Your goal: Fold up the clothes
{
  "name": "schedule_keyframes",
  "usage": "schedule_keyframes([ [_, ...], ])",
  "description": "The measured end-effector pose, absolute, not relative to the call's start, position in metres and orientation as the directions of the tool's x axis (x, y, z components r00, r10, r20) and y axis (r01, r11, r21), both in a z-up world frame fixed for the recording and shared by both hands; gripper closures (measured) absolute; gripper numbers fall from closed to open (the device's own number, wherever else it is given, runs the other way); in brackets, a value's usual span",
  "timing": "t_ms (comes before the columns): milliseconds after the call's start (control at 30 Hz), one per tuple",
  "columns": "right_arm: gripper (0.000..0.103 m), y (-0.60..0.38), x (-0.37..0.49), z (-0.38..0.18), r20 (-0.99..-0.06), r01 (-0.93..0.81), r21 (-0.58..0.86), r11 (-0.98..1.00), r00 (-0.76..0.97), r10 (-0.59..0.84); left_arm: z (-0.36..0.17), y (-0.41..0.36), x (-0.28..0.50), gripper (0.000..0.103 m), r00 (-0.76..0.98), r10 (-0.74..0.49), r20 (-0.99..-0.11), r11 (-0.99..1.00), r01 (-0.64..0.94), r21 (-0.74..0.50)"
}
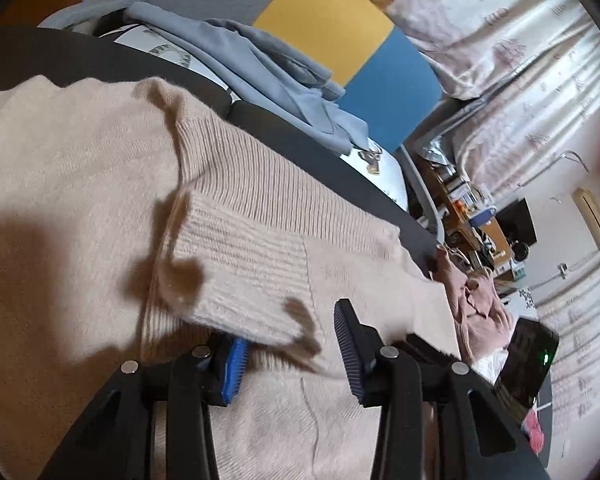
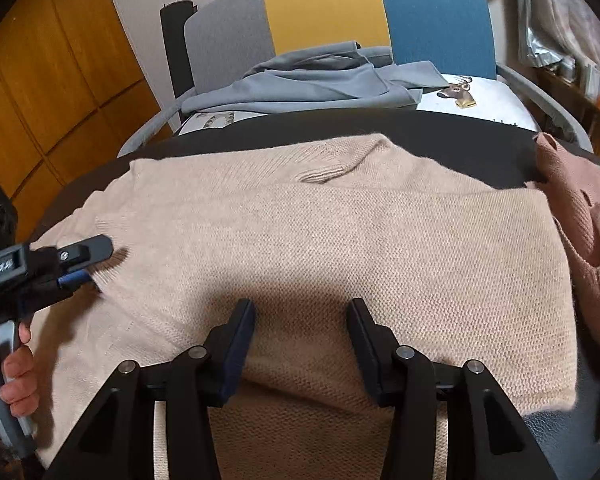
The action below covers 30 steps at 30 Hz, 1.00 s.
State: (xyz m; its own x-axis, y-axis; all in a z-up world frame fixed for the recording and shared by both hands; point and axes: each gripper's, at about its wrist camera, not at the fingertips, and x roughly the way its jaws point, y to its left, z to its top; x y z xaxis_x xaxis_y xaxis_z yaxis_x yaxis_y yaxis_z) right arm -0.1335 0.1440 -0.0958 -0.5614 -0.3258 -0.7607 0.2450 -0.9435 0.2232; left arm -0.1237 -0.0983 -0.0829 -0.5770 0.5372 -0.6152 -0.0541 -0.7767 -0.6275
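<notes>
- Sweater [image 2: 339, 248], beige knit, lies across the dark desk [image 2: 439, 136], partly folded, with a ribbed cuff [image 1: 240, 264] laid over the body.
- Weave is fine and pebbled on the body; the cuff and the neck band [image 2: 325, 174] show straight ribs.
- One folded edge runs straight along the side nearest the pink garment [image 2: 587, 224], which lies just beside the sweater and touches its corner.
- Left gripper [image 1: 288, 348] hangs low over the cuff, its jaws apart; the cuff's hem lies between them, over one blue pad, and is not pinched.
- In the right view, a hand [image 2: 16, 376] holds that gripper's grey handle at the sweater's left edge.
- Right gripper [image 2: 301, 344] hovers above the near middle of the sweater, jaws wide apart, gripping nothing.
- Behind the desk stands a chair [image 2: 327, 12] in grey, yellow and blue, with a grey garment [image 2: 300, 84] heaped on its seat.
</notes>
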Motion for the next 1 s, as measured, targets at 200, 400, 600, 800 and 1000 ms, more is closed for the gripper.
schedule_keyframes([
  [200, 0.054, 0.165, -0.118, -0.083, -0.705, 0.229, 0.34, -0.912, -0.579, -0.408, -0.074, -0.094, -0.129, 0.098, -0.588, 0.503, -0.633, -0.789, -0.014, -0.614],
  [400, 0.09, 0.206, -0.076, -0.055, -0.654, 0.274, 0.372, -0.887, -0.601, -0.46, -0.038, -0.078, -0.132, 0.098, -0.615, 0.546, -0.569, -0.776, -0.117, -0.62],
  [600, 0.093, 0.224, -0.057, -0.068, -0.699, 0.234, 0.399, -0.887, -0.549, -0.459, -0.002, -0.071, -0.14, 0.099, -0.63, 0.595, -0.499, -0.743, -0.195, -0.64],
  [800, 0.099, 0.223, -0.079, -0.084, -0.728, 0.189, 0.387, -0.903, -0.538, -0.425, 0.04, -0.075, -0.148, 0.099, -0.672, 0.586, -0.452, -0.754, -0.249, -0.609],
  [1000, 0.1, 0.23, -0.104, -0.086, -0.741, 0.103, 0.331, -0.938, -0.588, -0.326, 0.036, -0.093, -0.152, 0.099, -0.681, 0.54, -0.494, -0.793, -0.215, -0.571],
])
